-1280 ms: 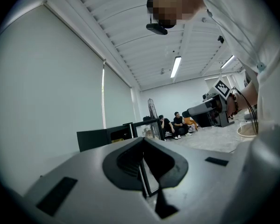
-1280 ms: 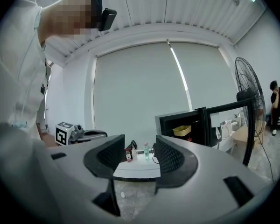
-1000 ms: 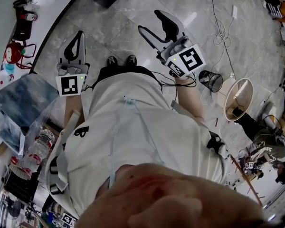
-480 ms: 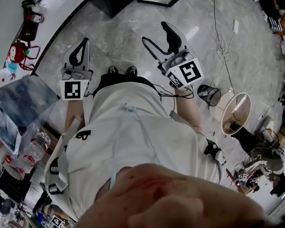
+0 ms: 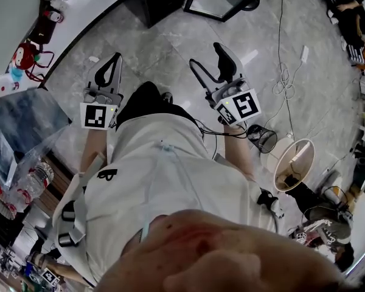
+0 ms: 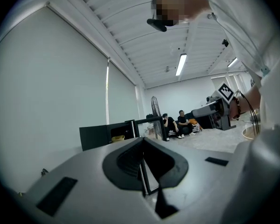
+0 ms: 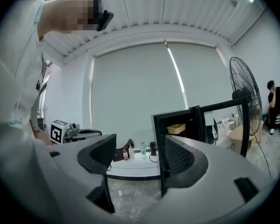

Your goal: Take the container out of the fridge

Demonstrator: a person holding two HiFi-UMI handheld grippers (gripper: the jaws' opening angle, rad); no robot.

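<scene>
Both hand-held grippers are out in front of the person and aimed ahead, and neither is holding anything. On the right gripper [image 7: 139,153] the jaws stand wide apart, with only floor and the far white table [image 7: 133,169] showing through the gap. On the left gripper [image 6: 143,153] the jaws are pressed together, empty.

Makes sense to me tbh. The right one looks readied for the grab. The left is parked closed because it's got no job yet, since the small black fridge with the glass-panel door [image 7: 157,125] already has that door swung open. The shallow yellow plastic container [image 7: 176,128] sits on a high shelf inside, well apart from both grippers. So I'd say the real work hasn't started and this is still the walk-up. The container is tiny in both gripper views, so I can't say whether it has a lid or anything in it.

Compared to a second ago, the person has moved closer. In the head view the fridge was barely poking in at the top edge, and now its dark body and the open door are properly in frame. One leg has swung forward over the spot where both shoes were showing. The right jaws have widened a bit too. The left ones look the same, closed the whole time.
</scene>
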